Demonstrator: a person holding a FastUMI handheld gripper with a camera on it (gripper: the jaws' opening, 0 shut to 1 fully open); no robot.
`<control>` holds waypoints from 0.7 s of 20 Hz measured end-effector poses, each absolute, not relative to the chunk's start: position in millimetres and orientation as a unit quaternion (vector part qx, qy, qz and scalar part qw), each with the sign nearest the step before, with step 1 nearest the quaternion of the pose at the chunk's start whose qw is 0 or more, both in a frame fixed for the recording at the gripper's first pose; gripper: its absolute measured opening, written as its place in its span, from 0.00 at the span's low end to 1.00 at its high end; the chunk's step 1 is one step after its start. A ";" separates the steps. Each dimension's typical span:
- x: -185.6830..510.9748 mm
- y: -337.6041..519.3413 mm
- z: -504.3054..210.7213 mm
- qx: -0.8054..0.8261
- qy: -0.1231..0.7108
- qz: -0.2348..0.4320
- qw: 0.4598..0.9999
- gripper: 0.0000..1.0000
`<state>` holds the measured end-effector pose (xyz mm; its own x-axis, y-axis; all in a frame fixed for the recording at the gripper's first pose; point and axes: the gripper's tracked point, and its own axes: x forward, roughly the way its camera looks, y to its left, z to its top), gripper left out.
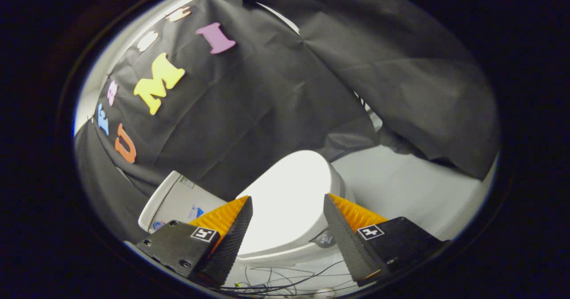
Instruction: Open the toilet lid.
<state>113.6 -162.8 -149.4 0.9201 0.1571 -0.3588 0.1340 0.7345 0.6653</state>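
The gripper (288,219) is only getting close — its fingers (231,236) are spread wide, holding nothing. The toilet lid (285,196) lies shut just beyond them. Next, I think, they must catch its edge and lift.

Claw (288,210) with two black textured fingers (234,241), orange ribbed backs, black screwed mounts, square black-and-white markers

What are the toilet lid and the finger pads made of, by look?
Toilet lid: likely glossy hard plastic, smooth white with bright glare. Finger pads: probably black rubber, matte, finely ridged, on orange backing. Gripper open, lid seen between its fingers, untouched.
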 end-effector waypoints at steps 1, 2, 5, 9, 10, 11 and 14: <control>114.8 -166.3 -163.4 0.375 0.210 0.003 0.903 0.99; 116.6 -168.0 -177.1 0.382 0.220 -0.001 0.897 0.99; 119.1 -169.8 -208.7 0.406 0.244 -0.009 0.881 0.99; 118.8 -166.8 -247.4 0.443 0.280 -0.007 0.852 0.98; 117.1 -163.6 -259.3 0.451 0.291 -0.009 0.844 0.97; 117.1 -162.6 -266.9 0.457 0.298 -0.009 0.838 0.97; 115.3 -158.3 -280.2 0.486 0.310 -0.006 0.817 0.92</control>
